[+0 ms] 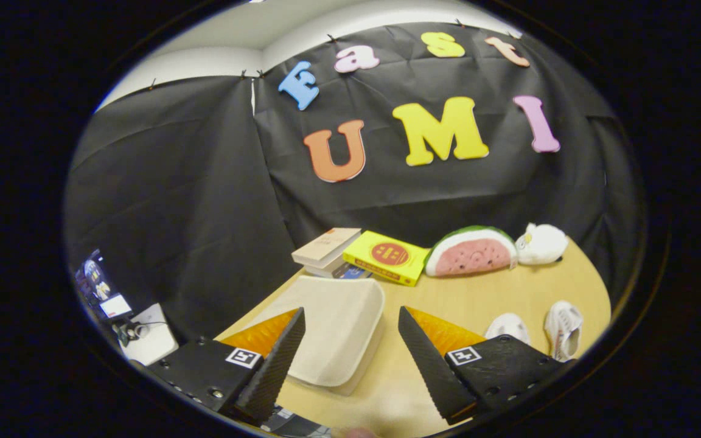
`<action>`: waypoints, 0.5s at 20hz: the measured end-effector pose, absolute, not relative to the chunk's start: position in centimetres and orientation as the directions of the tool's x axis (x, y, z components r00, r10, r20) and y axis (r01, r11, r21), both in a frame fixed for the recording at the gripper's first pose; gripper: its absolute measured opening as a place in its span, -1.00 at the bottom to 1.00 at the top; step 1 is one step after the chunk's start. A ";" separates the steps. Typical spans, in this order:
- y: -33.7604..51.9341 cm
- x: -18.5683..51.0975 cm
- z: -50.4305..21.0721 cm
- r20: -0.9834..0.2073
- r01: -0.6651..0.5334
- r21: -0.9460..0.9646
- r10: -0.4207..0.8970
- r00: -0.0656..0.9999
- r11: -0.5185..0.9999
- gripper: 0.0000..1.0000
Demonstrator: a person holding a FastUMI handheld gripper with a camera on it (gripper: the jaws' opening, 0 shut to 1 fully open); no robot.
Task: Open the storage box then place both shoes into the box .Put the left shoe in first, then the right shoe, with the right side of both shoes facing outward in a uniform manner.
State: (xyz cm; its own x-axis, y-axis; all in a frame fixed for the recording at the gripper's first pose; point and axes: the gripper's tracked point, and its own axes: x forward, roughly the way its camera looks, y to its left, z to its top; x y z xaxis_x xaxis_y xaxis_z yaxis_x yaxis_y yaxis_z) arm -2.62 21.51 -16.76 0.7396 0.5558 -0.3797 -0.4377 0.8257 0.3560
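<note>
A cream storage box (332,328) with its lid down lies on the wooden table (496,292), just ahead of my fingers and partly behind the left fingertip. Two white shoes sit to the right of the box: one (507,327) just beyond my right finger, the other (563,330) farther right, lying on its side. My gripper (350,316) hovers above the table's near edge, open, with nothing between its fingers.
Beyond the box lie stacked books (326,248) and a yellow book (387,257). A watermelon-slice plush (471,252) and a white plush toy (542,243) rest at the table's far right. Left of the table, lower down, stands a white device with cables (143,337).
</note>
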 end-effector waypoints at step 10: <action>26.0 0.2 -25.7 -0.506 -0.224 0.664 0.649 0.568 0.713 0.90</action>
State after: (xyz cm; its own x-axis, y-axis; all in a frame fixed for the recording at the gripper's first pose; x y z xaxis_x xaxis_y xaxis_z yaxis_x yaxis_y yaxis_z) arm 0.20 25.96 -25.68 0.5678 0.6492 -0.5061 -0.2239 0.7134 0.6640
